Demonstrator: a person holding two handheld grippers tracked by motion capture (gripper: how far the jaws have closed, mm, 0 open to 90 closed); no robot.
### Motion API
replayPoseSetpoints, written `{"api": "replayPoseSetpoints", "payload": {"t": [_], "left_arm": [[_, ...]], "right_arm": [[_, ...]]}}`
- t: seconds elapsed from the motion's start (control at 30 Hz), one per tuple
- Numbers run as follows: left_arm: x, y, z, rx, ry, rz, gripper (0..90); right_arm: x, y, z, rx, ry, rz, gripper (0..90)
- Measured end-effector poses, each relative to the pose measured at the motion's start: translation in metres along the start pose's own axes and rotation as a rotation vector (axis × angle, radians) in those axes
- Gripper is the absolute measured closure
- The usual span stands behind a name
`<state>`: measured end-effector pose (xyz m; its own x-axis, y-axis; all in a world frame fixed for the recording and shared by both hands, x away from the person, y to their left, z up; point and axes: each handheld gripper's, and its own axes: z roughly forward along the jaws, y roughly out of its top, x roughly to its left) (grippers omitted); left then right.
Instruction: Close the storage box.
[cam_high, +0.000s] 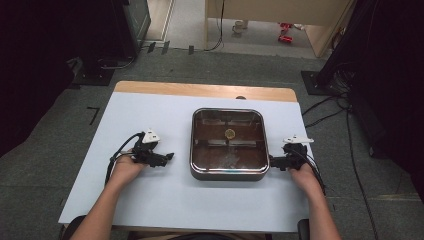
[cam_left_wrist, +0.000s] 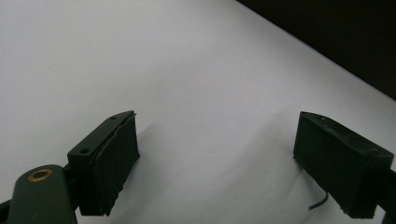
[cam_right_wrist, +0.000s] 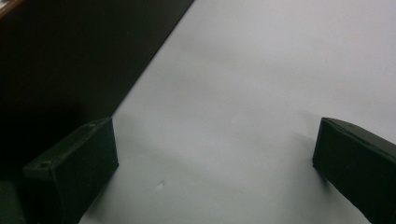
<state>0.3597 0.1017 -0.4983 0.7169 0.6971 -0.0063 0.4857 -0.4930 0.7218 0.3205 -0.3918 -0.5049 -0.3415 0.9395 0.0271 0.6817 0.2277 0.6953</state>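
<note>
A square metal pan (cam_high: 227, 174) with rounded corners stands in the middle of the white table (cam_high: 145, 117). A small round yellowish thing (cam_high: 230, 133) lies inside it, near the middle. My left gripper (cam_high: 170, 156) rests on the table left of the pan, pointing toward it, a short gap away. In the left gripper view its jaws (cam_left_wrist: 217, 163) stand wide open over bare white surface. My right gripper (cam_high: 272, 161) lies at the pan's right side with its tips close to the wall. In the right gripper view it (cam_right_wrist: 215, 172) is open with nothing between the jaws.
A wooden strip (cam_high: 200, 90) runs along the table's far edge. Grey carpet surrounds the table, with cables (cam_high: 325, 112) and dark stands (cam_high: 340, 65) on the floor at the right. A dark surface (cam_right_wrist: 70, 56) fills the upper left of the right gripper view.
</note>
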Motion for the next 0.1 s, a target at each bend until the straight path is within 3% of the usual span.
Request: {"api": "replayPoseSetpoints", "payload": {"t": [0.1], "left_arm": [[-0.0004,0.0002,0.0001,0.001,0.003,0.0,13.7]], "right_arm": [[0.0,0.0,0.0001,-0.001,0.0,0.0,0.0]]}}
